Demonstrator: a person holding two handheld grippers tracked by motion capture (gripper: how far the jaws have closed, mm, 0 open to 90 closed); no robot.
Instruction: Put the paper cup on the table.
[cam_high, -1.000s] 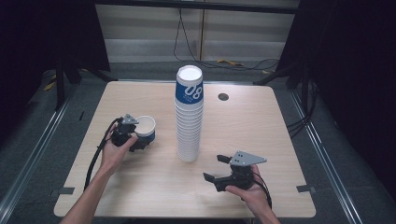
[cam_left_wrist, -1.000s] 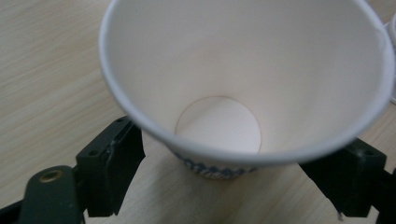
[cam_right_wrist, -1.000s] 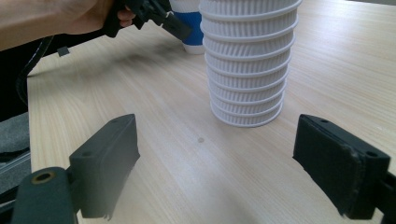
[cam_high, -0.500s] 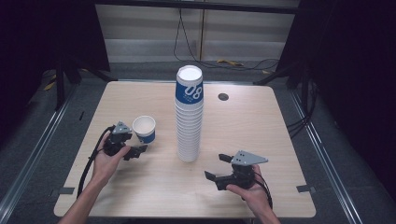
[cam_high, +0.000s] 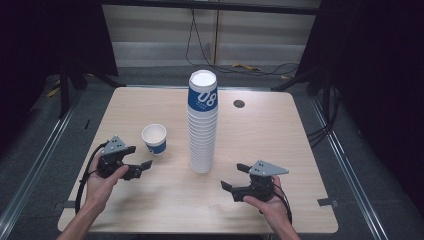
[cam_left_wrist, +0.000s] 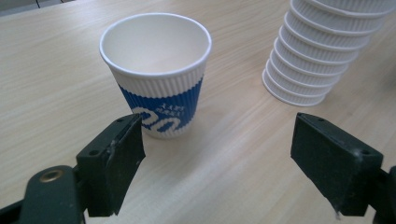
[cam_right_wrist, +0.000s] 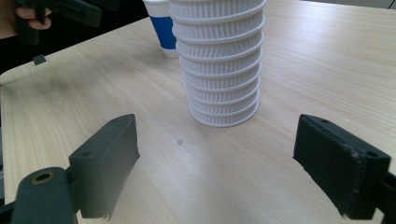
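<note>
Single paper cup (cam_high: 154, 138), white with a blue band, stands upright on the worktop (cam_high: 280, 135), left of centre, mouth open and empty. Left gripper (cam_high: 137, 162) sits just beside it on the near side, jaws wide, holding nothing, clear of the cup wall; in the left gripper view the cup (cam_left_wrist: 156, 71) stands just beyond the jaw tips. Tall cup stack (cam_high: 202, 122) rises close to the right of the cup, not touching. Right gripper (cam_high: 236, 176) rests near the stack's base, jaws wide, empty. Small dark round fitting (cam_high: 239, 104) lies at the far side.
</note>
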